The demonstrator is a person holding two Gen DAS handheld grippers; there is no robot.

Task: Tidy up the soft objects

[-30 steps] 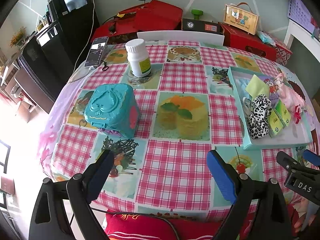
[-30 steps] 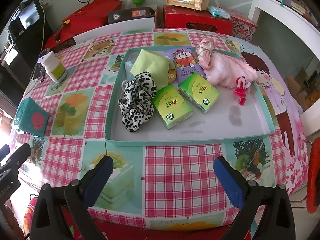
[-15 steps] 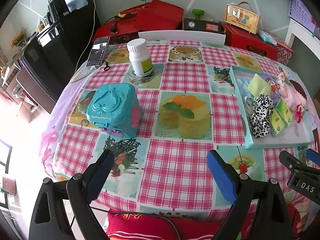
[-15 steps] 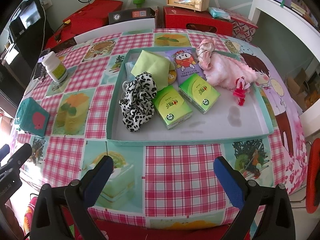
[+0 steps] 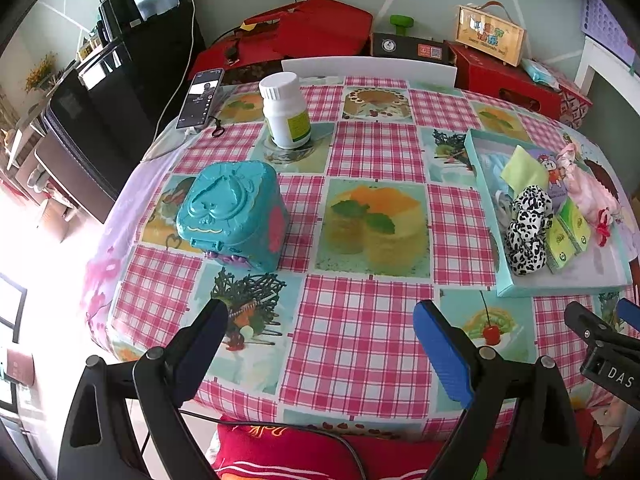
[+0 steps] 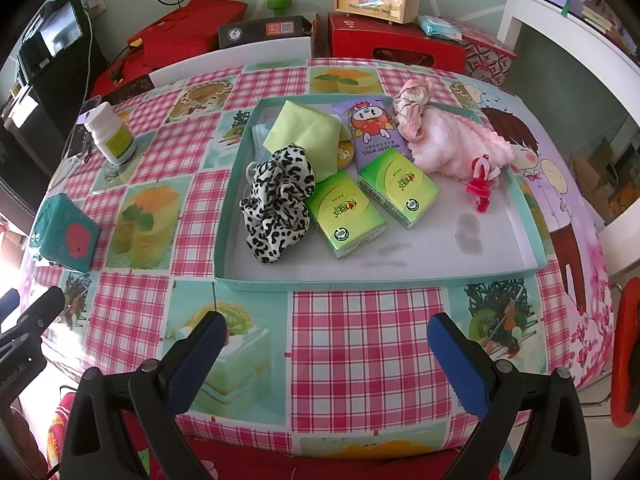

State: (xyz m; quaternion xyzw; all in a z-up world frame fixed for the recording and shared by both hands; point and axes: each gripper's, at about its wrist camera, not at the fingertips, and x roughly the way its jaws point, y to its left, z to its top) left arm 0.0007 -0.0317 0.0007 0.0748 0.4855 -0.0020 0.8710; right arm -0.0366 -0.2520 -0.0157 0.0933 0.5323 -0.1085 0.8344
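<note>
**Table surface and the items resting directly on it**

You face a round table (image 6: pixel 352 344) covered by a pink-checked cloth printed with cake pictures. Directly on it, from your left: a teal heart-embossed box (image 5: pixel 232 216), a white pill bottle (image 5: pixel 286 110) farther back, and a phone (image 5: pixel 200 98) at the far edge. On your right lies a shallow teal tray (image 6: pixel 400 282) of soft items.

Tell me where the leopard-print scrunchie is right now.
In the right wrist view, the leopard-print scrunchie lies in the teal tray's left half, touching a green tissue pack.
</note>
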